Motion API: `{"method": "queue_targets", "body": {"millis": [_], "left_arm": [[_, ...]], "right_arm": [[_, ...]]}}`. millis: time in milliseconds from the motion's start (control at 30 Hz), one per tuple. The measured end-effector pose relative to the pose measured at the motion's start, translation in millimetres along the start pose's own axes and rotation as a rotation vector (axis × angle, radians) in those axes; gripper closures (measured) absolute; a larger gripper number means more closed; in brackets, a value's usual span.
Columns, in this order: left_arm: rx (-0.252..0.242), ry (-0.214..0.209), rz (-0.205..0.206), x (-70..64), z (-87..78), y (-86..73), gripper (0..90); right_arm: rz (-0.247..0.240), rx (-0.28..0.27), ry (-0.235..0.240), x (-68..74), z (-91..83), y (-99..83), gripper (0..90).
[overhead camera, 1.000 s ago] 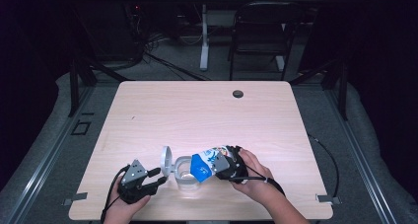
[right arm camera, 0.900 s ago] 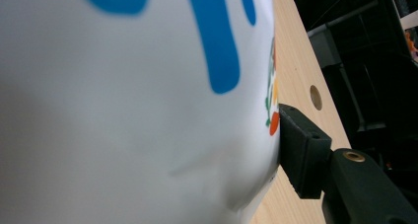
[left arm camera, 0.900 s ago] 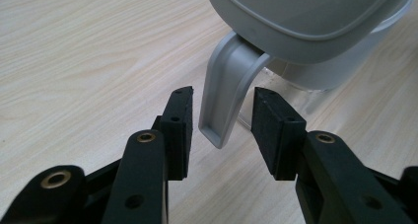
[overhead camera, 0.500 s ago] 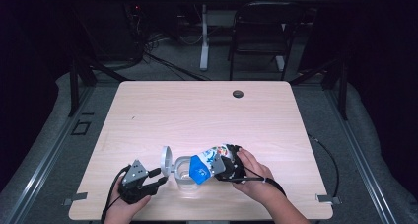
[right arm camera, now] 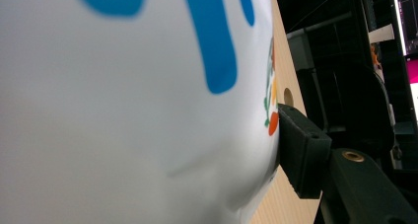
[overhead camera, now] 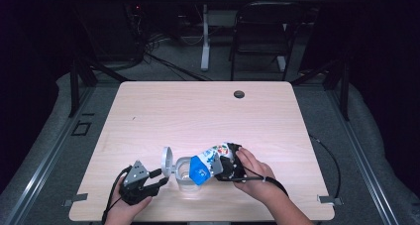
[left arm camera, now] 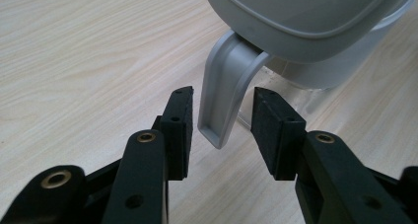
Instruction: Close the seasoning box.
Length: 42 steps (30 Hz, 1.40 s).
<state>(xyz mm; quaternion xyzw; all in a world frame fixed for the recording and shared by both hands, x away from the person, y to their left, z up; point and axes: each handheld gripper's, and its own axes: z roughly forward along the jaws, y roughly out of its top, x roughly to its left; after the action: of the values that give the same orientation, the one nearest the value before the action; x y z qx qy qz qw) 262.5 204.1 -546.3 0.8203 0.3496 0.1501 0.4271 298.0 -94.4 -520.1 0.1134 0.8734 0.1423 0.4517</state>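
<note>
- Pale bench carries a jug, lid up as before.
- Left gripper: fingers apart, straddling the handle.
- Right gripper: fingers clamped on the carton, still tipped over the jug, so pouring is likely underway.

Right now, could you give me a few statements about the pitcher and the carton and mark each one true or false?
1. The right tool holds a carton tipped over the pitcher. True.
2. The left tool is clamped shut on the pitcher's handle. False: its jaws stand open either side of the handle, with gaps.
3. The pitcher's lid is closed. False: it stands flipped up.
4. The table has a dark round hole near its far edge. True.
</note>
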Motion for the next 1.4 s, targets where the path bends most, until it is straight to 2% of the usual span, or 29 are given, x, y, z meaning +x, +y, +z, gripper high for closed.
{"method": "queue_targets", "body": {"millis": [667,967,1033,1067,1333,1400], "left_arm": [[0.002,0.002,0.001,-0.3,0.4,-0.1,60.8],[0.004,0.003,0.002,-0.3,0.7,-0.1,60.6],[0.005,0.004,0.006,-0.1,0.7,-0.1,60.6],[0.005,0.004,0.005,-0.1,0.7,-0.1,60.6],[0.003,0.003,0.003,0.0,0.3,-0.2,60.6],[0.003,0.003,0.002,0.1,0.4,-0.1,60.6]], "right_arm": [[-0.061,0.033,-0.032,-4.1,1.2,3.3,47.6],[-0.104,0.033,-0.06,-5.4,-1.3,6.0,47.9],[-0.127,0.049,-0.062,-6.4,-2.9,7.3,47.9],[-0.12,0.034,-0.071,-5.2,-2.2,6.8,47.9],[-0.14,0.033,-0.092,-5.2,-3.3,9.3,48.2],[-0.157,0.052,-0.091,-6.5,-4.7,10.9,48.3]]}}
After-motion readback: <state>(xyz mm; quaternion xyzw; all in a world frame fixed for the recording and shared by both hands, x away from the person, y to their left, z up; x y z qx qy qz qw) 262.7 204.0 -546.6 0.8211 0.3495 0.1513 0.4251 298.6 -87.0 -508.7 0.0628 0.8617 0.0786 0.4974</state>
